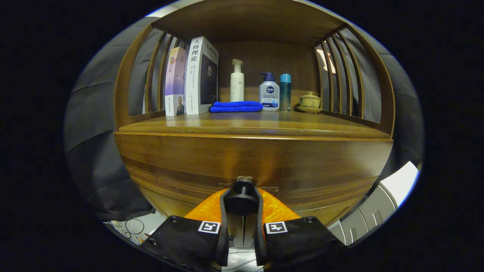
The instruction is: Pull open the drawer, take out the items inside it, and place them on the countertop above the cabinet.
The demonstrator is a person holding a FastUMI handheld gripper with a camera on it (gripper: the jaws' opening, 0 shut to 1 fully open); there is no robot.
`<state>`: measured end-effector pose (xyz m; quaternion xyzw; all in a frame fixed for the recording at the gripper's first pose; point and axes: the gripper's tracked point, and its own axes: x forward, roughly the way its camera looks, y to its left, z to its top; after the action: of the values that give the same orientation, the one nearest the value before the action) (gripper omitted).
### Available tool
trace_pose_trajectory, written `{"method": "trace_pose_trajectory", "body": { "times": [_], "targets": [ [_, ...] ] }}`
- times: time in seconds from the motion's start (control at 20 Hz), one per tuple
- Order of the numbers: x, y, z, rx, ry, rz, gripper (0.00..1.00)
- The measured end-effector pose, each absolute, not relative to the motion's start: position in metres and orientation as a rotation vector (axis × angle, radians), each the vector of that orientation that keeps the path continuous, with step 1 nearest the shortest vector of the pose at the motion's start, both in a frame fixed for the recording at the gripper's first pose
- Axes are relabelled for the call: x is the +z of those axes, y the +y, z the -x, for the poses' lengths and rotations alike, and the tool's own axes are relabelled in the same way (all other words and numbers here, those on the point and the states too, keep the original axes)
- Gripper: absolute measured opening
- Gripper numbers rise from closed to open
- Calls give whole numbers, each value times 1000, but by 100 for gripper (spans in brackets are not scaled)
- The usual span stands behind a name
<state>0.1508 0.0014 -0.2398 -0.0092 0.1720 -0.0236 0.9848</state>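
Low in the middle of the frame, the gripper (242,204) has its two fingers squeezed on the round dark knob (242,199) of the drawer (257,166). The knob sits right between them. The drawer front looks flat with the cabinet, so it seems closed, and the things inside are hidden.

The grip is only on the fat end of the knob. If the pull goes sideways or up, I think the fingers could slide off. A hard, quick tug might shake the cabinet.

Above, in the middle of the frame, the countertop (264,122) holds books (193,75) at upper left, a folded blue cloth (236,107), three bottles (269,91) and a small lidded cup (310,101). A big shake could tip the tall bottles.
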Motion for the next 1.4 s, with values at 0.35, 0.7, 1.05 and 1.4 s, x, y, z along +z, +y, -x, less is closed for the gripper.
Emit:
{"method": "trace_pose_trajectory", "body": {
  "times": [0.35,0.7,1.05,1.4],
  "targets": [
    [-239,0,-141,-38,347,20,29],
    [-239,3,-108,-37,360,31,29],
    [-239,6,-79,-37,357,17,29],
    [-237,11,-43,-52,331,103,29]
  ]
}}
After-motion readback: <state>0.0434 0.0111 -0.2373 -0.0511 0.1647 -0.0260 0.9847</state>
